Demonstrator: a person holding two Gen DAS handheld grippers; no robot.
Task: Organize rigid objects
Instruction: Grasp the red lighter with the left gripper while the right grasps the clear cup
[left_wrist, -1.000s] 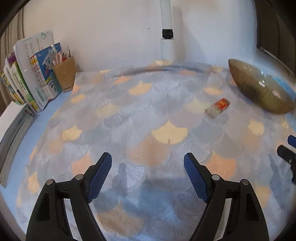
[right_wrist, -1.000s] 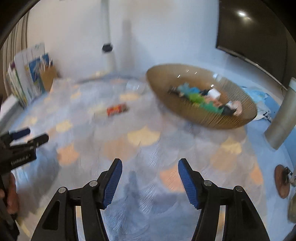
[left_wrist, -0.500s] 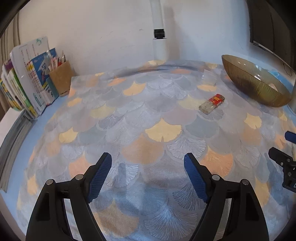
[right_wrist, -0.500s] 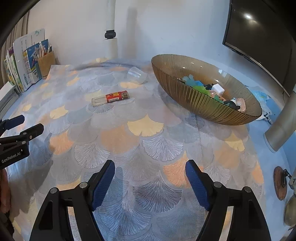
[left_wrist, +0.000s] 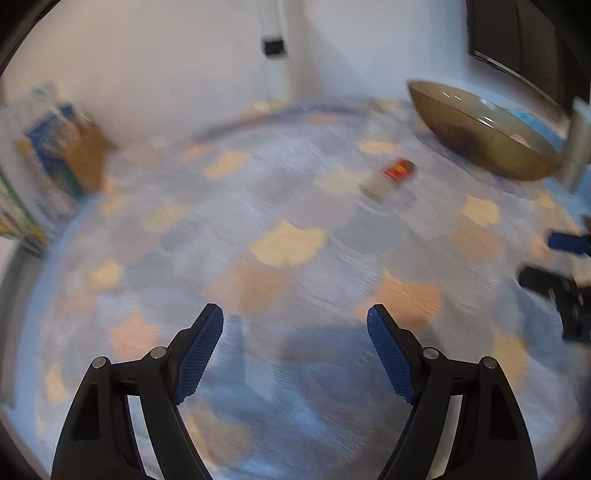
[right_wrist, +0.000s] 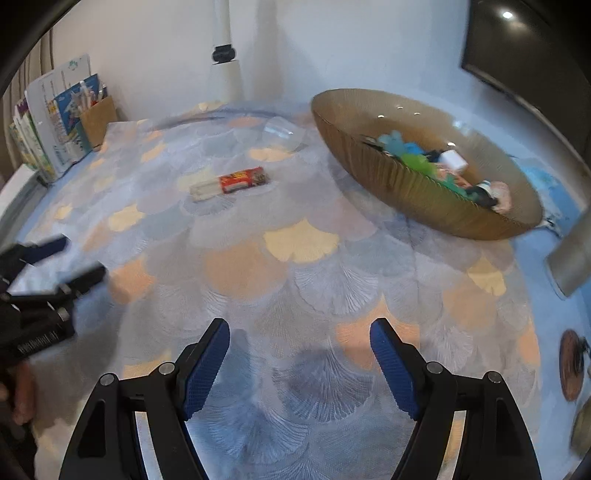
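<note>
A small red-and-white box lies flat on the scallop-patterned cloth, well ahead of both grippers; it shows blurred in the left wrist view. Right of it stands a brown ribbed glass bowl holding several small items. A clear plastic cup lies on its side behind the box. My right gripper is open over bare cloth with nothing between its fingers. My left gripper is also open and empty, and appears at the left edge of the right wrist view.
Books and a brown pen holder stand at the back left against the wall. A white post rises at the back. A dark screen hangs at the right, with a grey cylinder and a brown coaster below it.
The right gripper's jaws stand wider than a second ago. The left wrist view has swung and is now motion-blurred, with the bowl higher in it. Nothing on the cloth has moved.
</note>
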